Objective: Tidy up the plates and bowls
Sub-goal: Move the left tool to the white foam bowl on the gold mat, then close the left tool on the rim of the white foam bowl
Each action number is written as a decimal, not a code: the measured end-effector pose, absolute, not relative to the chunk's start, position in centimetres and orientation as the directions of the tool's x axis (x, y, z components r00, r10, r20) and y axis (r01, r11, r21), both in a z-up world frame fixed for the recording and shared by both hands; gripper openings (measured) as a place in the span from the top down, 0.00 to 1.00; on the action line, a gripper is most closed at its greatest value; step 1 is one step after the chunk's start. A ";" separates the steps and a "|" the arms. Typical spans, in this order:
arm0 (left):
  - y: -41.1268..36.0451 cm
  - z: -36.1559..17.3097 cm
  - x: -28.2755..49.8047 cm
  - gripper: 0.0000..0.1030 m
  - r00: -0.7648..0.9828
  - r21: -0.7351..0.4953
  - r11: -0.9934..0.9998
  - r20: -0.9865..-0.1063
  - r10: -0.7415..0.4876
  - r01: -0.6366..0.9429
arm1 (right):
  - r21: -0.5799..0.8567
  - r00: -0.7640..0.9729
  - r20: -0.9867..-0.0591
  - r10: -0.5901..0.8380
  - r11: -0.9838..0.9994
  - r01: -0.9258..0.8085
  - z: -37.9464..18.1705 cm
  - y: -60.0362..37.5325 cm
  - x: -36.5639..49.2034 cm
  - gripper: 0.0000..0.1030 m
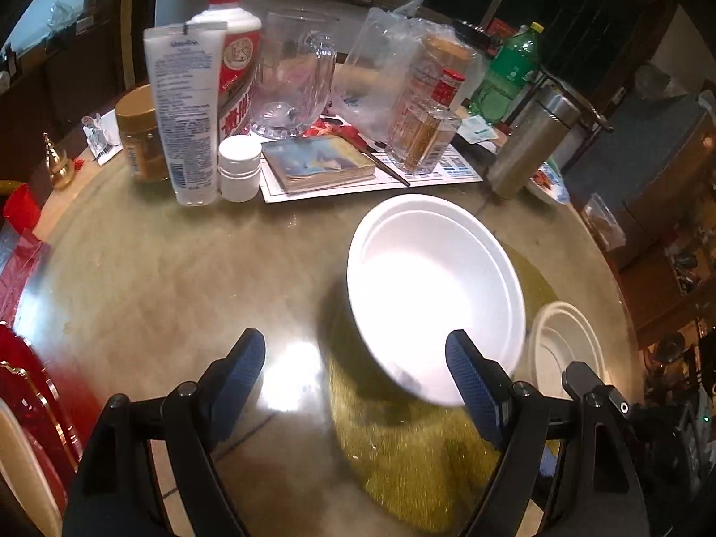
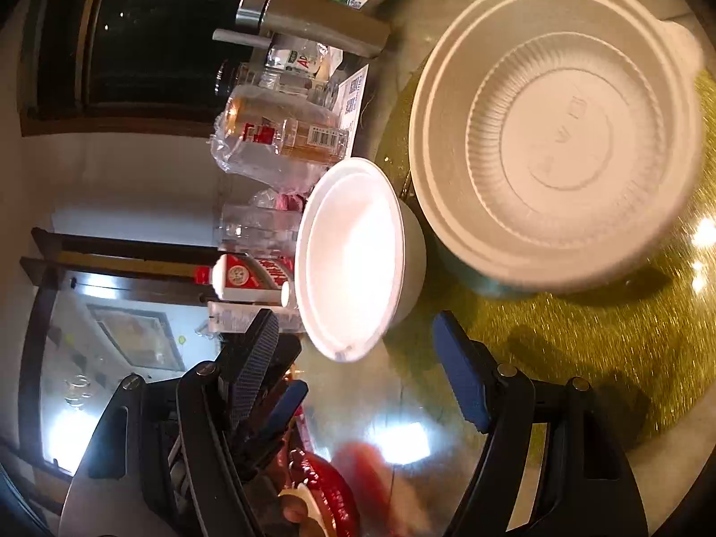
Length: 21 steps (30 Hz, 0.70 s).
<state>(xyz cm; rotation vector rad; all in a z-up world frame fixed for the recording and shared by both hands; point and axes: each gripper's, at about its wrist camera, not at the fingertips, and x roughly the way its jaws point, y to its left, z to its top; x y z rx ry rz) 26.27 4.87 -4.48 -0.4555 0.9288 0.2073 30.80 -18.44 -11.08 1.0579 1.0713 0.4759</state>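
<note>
Left gripper (image 1: 355, 369): jaws spread, empty, low over table (image 1: 156, 277)
Right gripper (image 2: 355, 351): released, nothing held
Smooth bowl (image 1: 429, 286): centre, on gold mat (image 1: 402, 461) edge, just ahead of left gripper's right finger
Ribbed bowl (image 2: 559, 134): right, farther back on mat
Clutter: bottles, far
Tip: probably straddle smooth bowl's near rim squarely, then close gently; foam-like wall may crush

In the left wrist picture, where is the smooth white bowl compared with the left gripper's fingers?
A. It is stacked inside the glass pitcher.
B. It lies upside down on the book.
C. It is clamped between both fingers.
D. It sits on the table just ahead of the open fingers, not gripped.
D: the white bowl stands upright on the table ahead of the left gripper, whose fingers are wide apart, not pressing it.
</note>
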 end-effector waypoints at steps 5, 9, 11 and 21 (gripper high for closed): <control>4.8 -5.4 28.1 0.19 0.578 -0.246 0.889 -0.816 0.025 -0.387 | 0.851 0.437 -0.513 0.739 0.506 0.143 -11.2 -17.7 31.9 0.29; 4.4 -6.4 29.1 0.20 0.560 -0.223 0.894 -0.828 0.037 -0.389 | 0.821 0.429 -0.554 0.713 0.552 0.144 -11.6 -17.3 32.4 0.30; 4.1 -6.8 29.4 0.19 0.554 -0.213 0.897 -0.831 0.042 -0.388 | 0.807 0.428 -0.572 0.700 0.572 0.145 -11.8 -17.2 32.7 0.29; 3.9 -7.7 29.6 0.20 0.550 -0.175 0.905 -0.832 0.075 -0.389 | 0.730 0.420 -0.656 0.627 0.669 0.142 -12.5 -16.4 33.4 0.41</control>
